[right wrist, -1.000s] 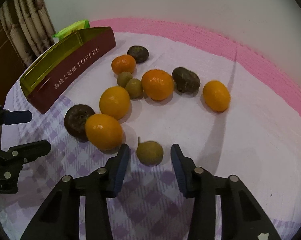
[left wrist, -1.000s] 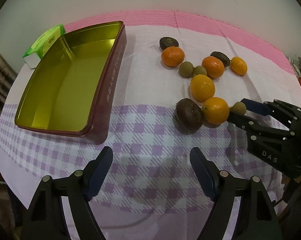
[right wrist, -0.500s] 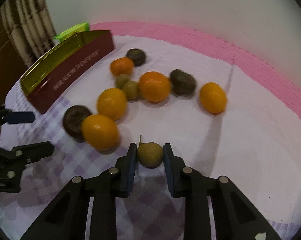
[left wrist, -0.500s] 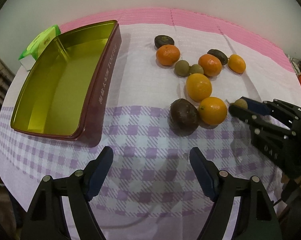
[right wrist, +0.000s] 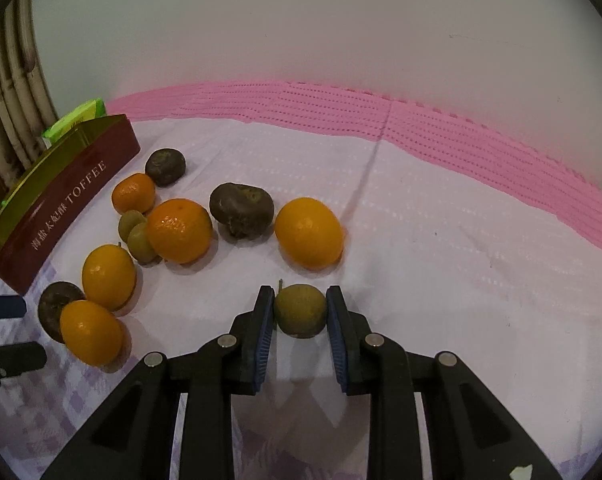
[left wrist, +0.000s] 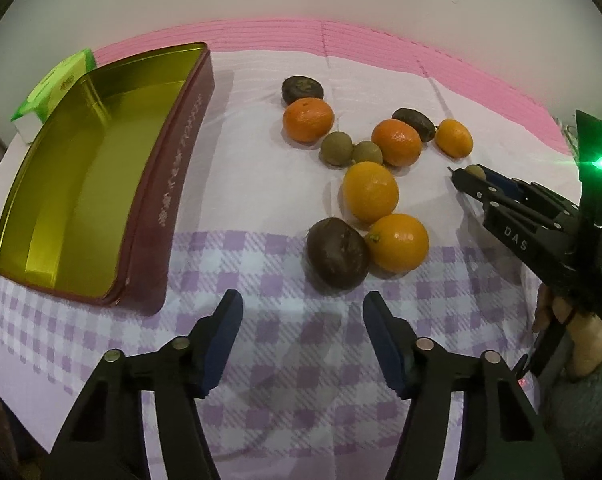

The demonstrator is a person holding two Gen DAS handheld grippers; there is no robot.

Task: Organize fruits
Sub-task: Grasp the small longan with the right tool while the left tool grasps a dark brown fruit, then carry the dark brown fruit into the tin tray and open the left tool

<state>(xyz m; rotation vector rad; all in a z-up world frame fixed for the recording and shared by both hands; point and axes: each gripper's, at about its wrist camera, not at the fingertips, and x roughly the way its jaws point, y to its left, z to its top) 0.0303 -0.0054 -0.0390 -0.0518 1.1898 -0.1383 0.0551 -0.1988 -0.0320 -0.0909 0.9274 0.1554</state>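
My right gripper (right wrist: 300, 312) is shut on a small green-brown fruit (right wrist: 299, 310) and holds it off the cloth; it also shows in the left wrist view (left wrist: 474, 171). Several oranges, such as one orange (right wrist: 309, 233), dark brown fruits (right wrist: 241, 209) and two small green fruits (right wrist: 138, 236) lie clustered on the cloth. My left gripper (left wrist: 303, 340) is open and empty, just in front of a dark fruit (left wrist: 337, 253) and an orange (left wrist: 398, 242). The gold tin with maroon walls (left wrist: 169, 184) lies empty at the left.
A green and white box (left wrist: 49, 92) sits behind the tin. The table is covered by a white, pink and purple-checked cloth (left wrist: 261, 360). A wall stands behind the table. A curtain (right wrist: 9, 92) hangs at far left.
My right gripper closed on the small green-brown fruit and lifted it off the cloth. My left gripper moved closer to the dark fruit and the orange.
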